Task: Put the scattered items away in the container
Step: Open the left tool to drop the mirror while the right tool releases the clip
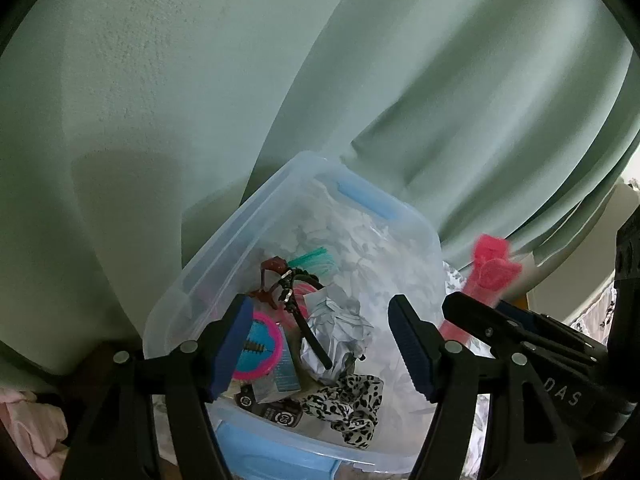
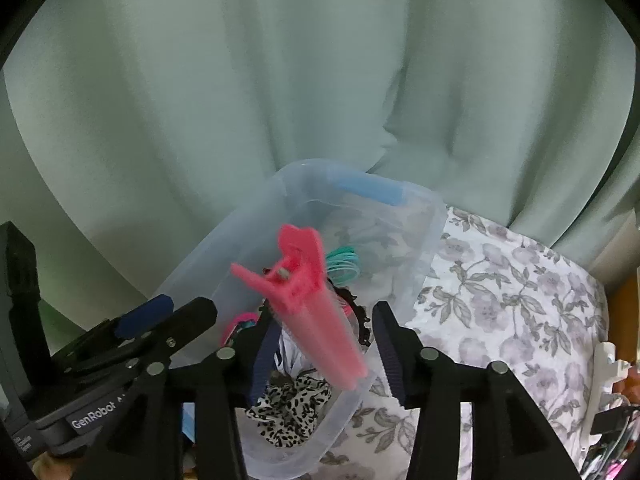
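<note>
A clear plastic container [image 1: 280,184] [image 2: 296,168] with blue latches stands on a floral sheet. In it lie a leopard scrunchie [image 1: 348,404] [image 2: 288,404], a pink round brush [image 1: 256,348], teal coil ties [image 1: 316,258] [image 2: 342,264], a black headband [image 1: 304,320] and crumpled foil [image 1: 336,328]. My left gripper [image 1: 320,348] [image 2: 172,308] hovers open over the contents, holding nothing. My right gripper [image 2: 326,348] [image 1: 484,316] is over the container's right side. A blurred pink hair clip [image 2: 312,308] [image 1: 492,268] stands tilted between its open fingers; the pads do not press on it.
A pale green curtain [image 2: 320,80] hangs right behind the container. The floral bedsheet [image 2: 500,300] stretches to the right. A white object [image 2: 608,360] sits at the far right edge, pink cloth [image 1: 28,428] at the lower left, a blue lid [image 1: 272,460] under the container's near end.
</note>
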`<state>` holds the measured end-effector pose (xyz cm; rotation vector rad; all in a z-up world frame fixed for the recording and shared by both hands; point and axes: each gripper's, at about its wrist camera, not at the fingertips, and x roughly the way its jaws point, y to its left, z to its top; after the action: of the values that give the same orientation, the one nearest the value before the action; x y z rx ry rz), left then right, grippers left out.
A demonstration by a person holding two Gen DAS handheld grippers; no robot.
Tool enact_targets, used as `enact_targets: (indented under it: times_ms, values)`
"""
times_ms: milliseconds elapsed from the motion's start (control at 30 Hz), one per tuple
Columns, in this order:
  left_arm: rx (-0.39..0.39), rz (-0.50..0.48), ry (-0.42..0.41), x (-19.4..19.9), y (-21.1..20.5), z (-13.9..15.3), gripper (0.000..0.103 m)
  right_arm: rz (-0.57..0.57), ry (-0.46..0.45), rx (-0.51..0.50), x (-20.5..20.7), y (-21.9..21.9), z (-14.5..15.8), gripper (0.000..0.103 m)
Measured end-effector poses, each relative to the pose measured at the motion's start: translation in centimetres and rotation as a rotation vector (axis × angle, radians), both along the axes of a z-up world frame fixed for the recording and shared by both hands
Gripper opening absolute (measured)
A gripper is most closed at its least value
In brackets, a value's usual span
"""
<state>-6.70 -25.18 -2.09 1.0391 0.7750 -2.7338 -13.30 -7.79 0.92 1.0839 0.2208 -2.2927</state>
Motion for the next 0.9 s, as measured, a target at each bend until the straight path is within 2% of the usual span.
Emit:
enact_targets:
  times_ms: [433, 900]
  values:
    - [-0.026, -0.018, -0.003, -0.2, 1.2, 1.0, 0.071, -0.021, -0.003, -0.030, -0.4, 1.4, 0.5, 0.055]
    - [-0.117, -0.103, 0.003, 0.3, 6.3, 3.5, 0.071, -0.085, 0.007, -0.101, 1.7, 6.5, 2.1, 0.055]
